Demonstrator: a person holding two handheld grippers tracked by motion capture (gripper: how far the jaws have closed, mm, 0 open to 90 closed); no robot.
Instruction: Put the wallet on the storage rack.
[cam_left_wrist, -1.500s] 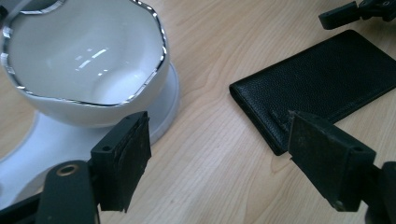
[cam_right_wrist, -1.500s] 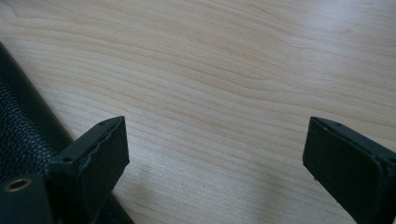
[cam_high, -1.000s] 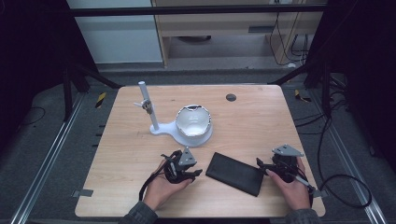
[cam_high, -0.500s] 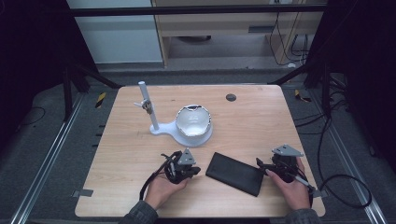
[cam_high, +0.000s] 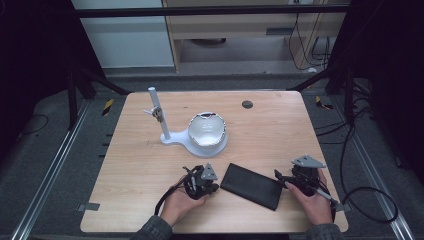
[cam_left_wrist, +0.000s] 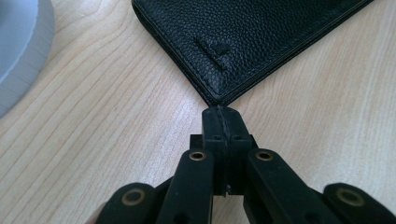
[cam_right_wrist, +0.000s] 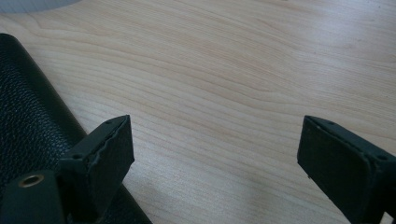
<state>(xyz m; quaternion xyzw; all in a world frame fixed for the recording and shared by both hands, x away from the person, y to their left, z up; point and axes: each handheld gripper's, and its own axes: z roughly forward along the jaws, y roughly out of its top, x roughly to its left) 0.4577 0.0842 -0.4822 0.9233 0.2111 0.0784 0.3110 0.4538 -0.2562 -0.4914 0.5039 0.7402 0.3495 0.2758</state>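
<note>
Left gripper (cam_left_wrist: 226, 114) fingers have closed beside wallet (cam_left_wrist: 243, 37).

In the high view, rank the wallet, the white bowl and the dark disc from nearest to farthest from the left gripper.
1. Wallet, just right of the left gripper.
2. White bowl, beyond it, mid-table.
3. Dark disc, near the far edge.

No words, numbers or brand names can be read anywhere; the black wallet (cam_left_wrist: 252, 42) bears only a small embossed triangular mark (cam_left_wrist: 215, 49), with no lettering.
</note>
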